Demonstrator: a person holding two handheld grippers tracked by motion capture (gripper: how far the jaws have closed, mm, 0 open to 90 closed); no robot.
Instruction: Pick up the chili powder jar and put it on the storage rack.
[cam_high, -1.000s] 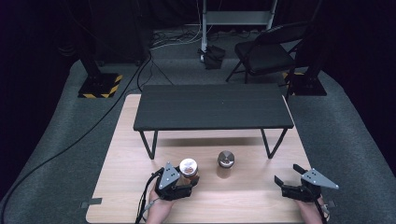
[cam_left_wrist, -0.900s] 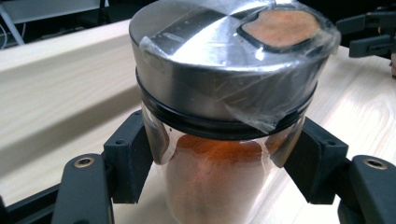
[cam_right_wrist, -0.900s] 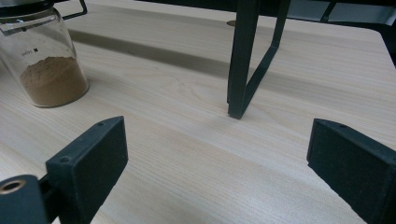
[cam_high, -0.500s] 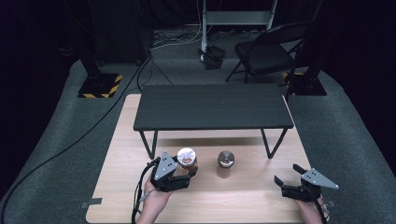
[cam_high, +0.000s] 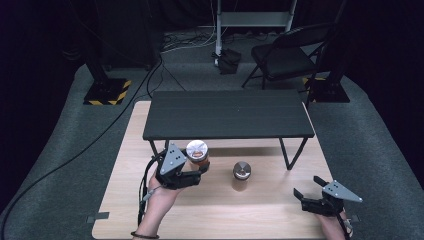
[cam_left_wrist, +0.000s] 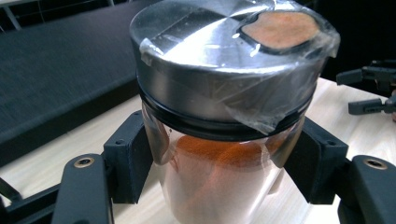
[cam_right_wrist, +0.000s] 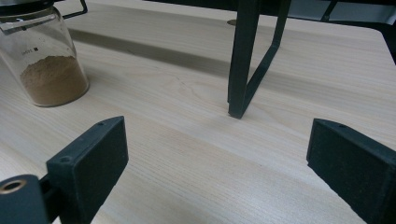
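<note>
Jar (cam_left_wrist: 224, 154) of orange powder sits clamped between my left hand-held gripper's (cam_high: 192, 170) jaws, at about seven o'clock on the bench (cam_high: 280, 210). My right hand-held gripper (cam_high: 312, 192) gapes wide, empty, at five o'clock. Probably I'm carrying it; next comes choosing a spot, perhaps the black shelf (cam_high: 227, 112).

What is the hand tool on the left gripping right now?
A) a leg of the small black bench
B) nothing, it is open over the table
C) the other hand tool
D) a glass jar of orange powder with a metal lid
D: the left tool has both black pads pressed against the orange-powder jar.
</note>
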